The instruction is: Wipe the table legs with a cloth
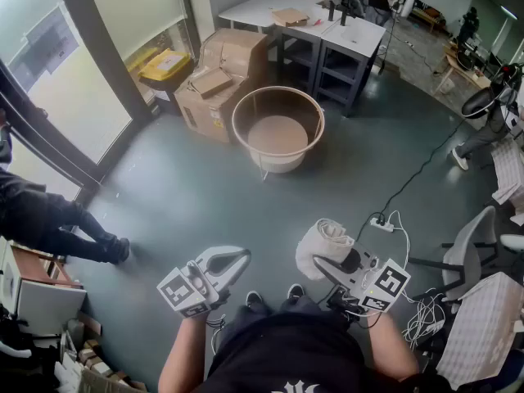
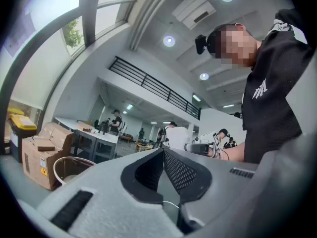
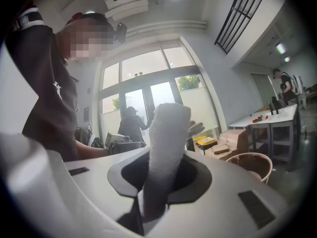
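Both claws are held low before the person's body, above the grey floor. The white cloth is clenched in the right claw, while the left claw is closed on nothing. A round tub and cardboard boxes are seen ahead, with the white tabletop well beyond.

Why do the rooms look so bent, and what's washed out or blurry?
Head view: wide lens bows the window frame. Left gripper view: dark round border, ceiling lights flare. Right gripper view: bright windows wash out; the close white cloth looks soft.
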The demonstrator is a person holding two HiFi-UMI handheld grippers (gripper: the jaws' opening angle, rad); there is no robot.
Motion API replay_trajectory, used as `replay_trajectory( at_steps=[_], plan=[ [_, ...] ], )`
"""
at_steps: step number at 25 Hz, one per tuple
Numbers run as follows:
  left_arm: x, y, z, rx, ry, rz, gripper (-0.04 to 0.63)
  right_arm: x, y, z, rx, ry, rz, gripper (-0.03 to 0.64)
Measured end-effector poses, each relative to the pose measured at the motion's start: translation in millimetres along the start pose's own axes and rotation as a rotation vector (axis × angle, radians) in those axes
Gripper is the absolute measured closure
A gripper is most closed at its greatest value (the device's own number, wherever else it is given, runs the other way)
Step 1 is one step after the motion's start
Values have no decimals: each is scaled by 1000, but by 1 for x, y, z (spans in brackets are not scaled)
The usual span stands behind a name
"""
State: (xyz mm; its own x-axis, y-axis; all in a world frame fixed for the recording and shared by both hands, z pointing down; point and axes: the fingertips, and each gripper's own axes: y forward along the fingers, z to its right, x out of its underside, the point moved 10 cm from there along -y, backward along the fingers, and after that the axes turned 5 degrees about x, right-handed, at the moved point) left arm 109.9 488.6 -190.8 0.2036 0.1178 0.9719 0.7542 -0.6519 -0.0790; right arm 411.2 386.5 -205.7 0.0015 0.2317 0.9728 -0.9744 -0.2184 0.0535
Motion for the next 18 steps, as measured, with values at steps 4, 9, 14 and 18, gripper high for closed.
replay_trajectory(
  at_steps=[4,9,14,18],
  plan=[
    [1,-7,1,3,-1,-1,588,0,8,-7,-5,-3,-2,526],
    [5,-14,-1,10,-14,-13,588,3,18,-11,2,19,5,526],
    [4,-18,-1,30,-27,-22,588,5,25,-17,3,37,1,525],
    [-1,-25,1,41,-40,-30,588,9,35,-27,-6,43,-14,525]
  ],
)
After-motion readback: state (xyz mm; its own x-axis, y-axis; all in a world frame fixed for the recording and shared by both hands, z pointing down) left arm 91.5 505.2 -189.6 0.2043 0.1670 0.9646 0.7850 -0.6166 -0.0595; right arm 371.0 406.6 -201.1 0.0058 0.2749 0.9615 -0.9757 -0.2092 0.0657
